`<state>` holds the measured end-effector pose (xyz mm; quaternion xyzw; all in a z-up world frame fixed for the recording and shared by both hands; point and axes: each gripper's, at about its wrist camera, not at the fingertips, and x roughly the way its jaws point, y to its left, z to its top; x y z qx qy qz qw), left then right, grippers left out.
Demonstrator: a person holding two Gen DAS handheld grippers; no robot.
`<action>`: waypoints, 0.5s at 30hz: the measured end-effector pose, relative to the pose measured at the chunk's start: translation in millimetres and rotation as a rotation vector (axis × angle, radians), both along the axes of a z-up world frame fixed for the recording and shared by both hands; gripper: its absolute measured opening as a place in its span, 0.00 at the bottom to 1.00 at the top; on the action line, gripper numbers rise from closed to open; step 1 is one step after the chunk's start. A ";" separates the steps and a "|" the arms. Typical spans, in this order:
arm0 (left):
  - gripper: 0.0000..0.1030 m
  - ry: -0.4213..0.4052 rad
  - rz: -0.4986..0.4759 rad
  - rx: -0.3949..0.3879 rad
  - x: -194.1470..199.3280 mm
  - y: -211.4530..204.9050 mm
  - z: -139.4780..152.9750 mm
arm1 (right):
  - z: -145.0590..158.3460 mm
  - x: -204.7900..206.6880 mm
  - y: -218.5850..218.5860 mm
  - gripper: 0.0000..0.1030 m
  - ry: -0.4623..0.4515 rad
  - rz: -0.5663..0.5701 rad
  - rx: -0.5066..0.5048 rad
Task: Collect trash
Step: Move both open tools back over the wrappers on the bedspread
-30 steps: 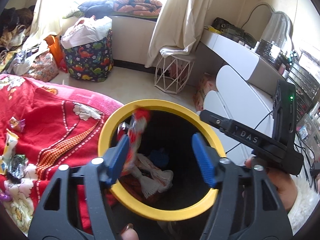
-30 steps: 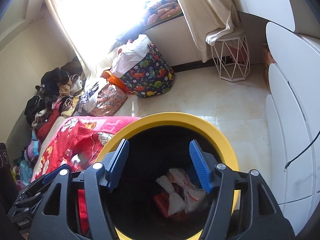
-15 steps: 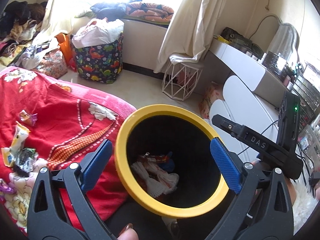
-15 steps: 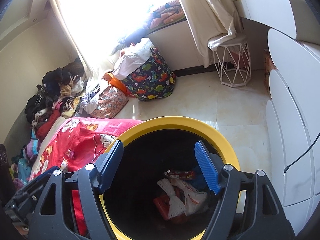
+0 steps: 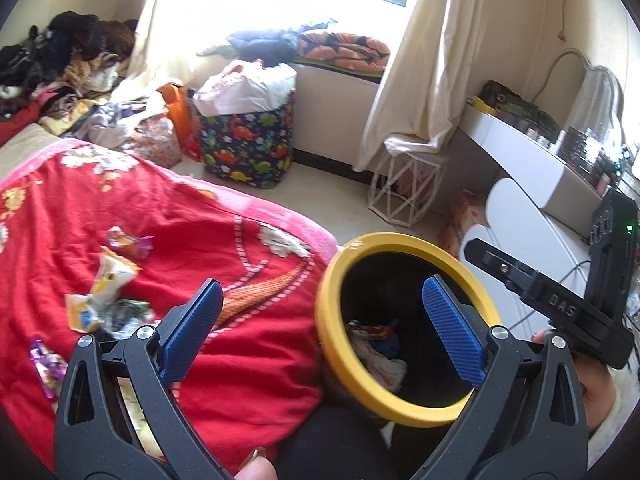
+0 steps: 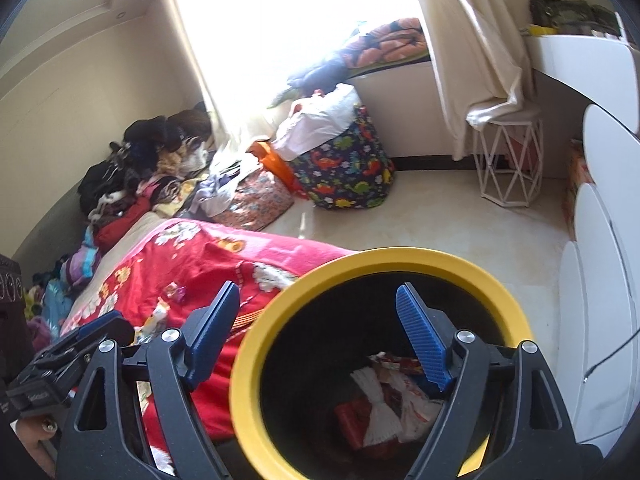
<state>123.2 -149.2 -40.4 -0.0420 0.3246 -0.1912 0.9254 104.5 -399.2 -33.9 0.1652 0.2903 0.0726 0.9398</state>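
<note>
A black bin with a yellow rim (image 5: 400, 240) stands beside the bed; it also shows in the right wrist view (image 6: 400, 254). Wrappers lie in its bottom (image 5: 376, 344) (image 6: 384, 396). Several wrappers (image 5: 108, 280) lie loose on the red blanket (image 5: 168, 216), left of the bin; some show in the right wrist view (image 6: 160, 314). My left gripper (image 5: 320, 328) is open and empty, straddling the bin's left rim. My right gripper (image 6: 316, 340) is open and empty above the bin's left side.
A dinosaur-print laundry bag (image 5: 248, 148) and piles of clothes (image 5: 60, 64) stand by the window. A white wire stool (image 5: 404, 184) and white rounded drawers (image 6: 600, 280) are right of the bin. Bare floor (image 6: 440, 216) lies beyond it.
A red wrapper left my left gripper and dropped into the bin. Both grippers opened wider and swung left, from over the bin toward the blanket.
</note>
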 end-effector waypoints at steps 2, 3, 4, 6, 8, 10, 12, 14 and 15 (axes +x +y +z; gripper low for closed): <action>0.89 -0.008 0.021 0.009 -0.8 7.8 1.1 | 1.7 1.9 9.3 0.77 0.001 0.024 -0.002; 0.89 -0.010 0.031 0.012 -1.2 12.6 1.5 | 3.1 3.1 14.6 0.77 0.002 0.036 -0.005; 0.89 -0.012 0.039 0.014 -1.5 17.2 1.6 | 3.7 4.4 20.9 0.77 0.002 0.051 -0.010; 0.89 -0.016 0.063 0.020 -0.9 28.0 3.0 | 5.3 6.8 32.1 0.77 0.001 0.078 -0.019; 0.89 -0.022 0.087 0.021 -1.4 37.4 3.3 | 6.8 8.5 44.2 0.78 -0.001 0.106 -0.027; 0.89 -0.025 0.114 0.023 -1.4 48.2 3.7 | 8.8 10.1 55.4 0.79 -0.003 0.131 -0.034; 0.89 -0.029 0.137 0.025 -1.7 56.9 4.4 | 10.5 11.4 66.1 0.79 -0.005 0.157 -0.042; 0.89 -0.031 0.159 0.025 -1.7 64.9 4.7 | 11.2 12.1 75.0 0.80 -0.006 0.181 -0.051; 0.89 -0.032 0.172 0.025 -1.9 69.5 4.5 | 11.8 12.8 79.6 0.80 -0.007 0.192 -0.056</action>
